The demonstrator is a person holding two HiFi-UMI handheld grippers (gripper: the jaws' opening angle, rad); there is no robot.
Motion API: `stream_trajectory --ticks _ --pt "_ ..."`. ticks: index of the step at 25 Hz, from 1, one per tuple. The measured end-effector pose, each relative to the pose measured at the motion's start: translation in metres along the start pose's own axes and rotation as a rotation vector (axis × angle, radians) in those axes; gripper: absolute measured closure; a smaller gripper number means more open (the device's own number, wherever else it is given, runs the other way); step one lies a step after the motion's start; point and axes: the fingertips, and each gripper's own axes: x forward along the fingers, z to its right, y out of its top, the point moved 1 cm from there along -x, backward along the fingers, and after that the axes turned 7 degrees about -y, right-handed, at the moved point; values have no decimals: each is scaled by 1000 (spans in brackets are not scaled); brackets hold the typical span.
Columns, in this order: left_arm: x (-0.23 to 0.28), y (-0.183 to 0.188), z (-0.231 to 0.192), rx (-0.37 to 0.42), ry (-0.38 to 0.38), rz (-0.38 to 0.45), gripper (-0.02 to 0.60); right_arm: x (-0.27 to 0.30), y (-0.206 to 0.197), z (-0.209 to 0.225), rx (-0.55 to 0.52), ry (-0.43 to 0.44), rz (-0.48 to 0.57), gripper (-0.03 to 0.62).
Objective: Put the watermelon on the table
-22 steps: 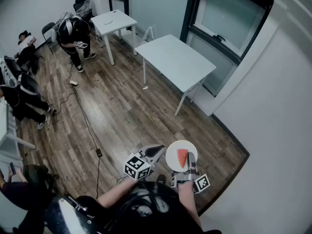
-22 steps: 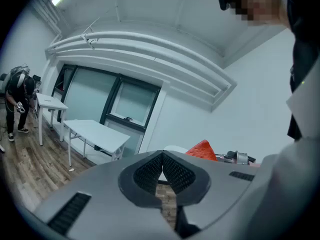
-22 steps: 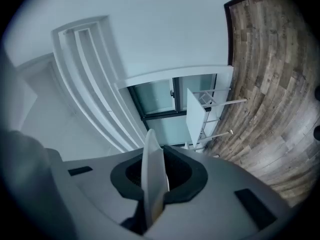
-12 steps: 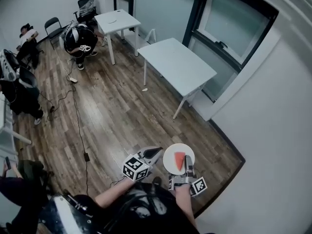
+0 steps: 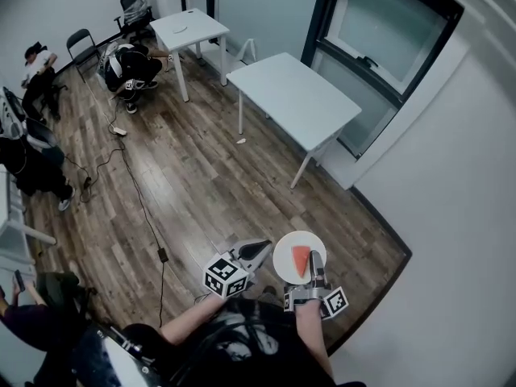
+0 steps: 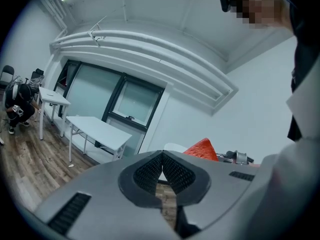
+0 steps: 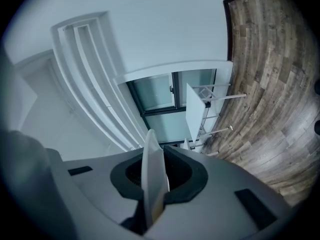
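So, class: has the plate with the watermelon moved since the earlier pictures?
No. The plate, clamped in the right hand-held gripper, lies just as far from the near white table as before.

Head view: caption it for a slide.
Right gripper holds a white plate bearing a watermelon slice; left gripper shut, empty; table ahead.

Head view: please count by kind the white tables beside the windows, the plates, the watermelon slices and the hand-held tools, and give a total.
white tables: 2
plate: 1
watermelon slice: 1
tools: 2, the left tool and the right tool
Total: 6
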Motion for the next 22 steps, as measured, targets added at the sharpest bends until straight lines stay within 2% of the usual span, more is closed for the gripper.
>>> stream_trajectory --ticks 6,12,16,19,22 --pt "-11 -13 -15 -31 -40 -28 577 -6 -19 16 10 -22 29 557" --pt "8 -16 -35 -68 -43 -46 577 11 1 30 33 -66 61 557" --pt "43 -13 -60 -98 -15 -40 577 47 24 29 31 -71 39 557" --pt "87 2 -79 -130 1 -26 577 78 45 13 23 -60 12 557" --pt "133 29 -87 -84 -19 -21 577 102 78 -5 22 -18 2 557"
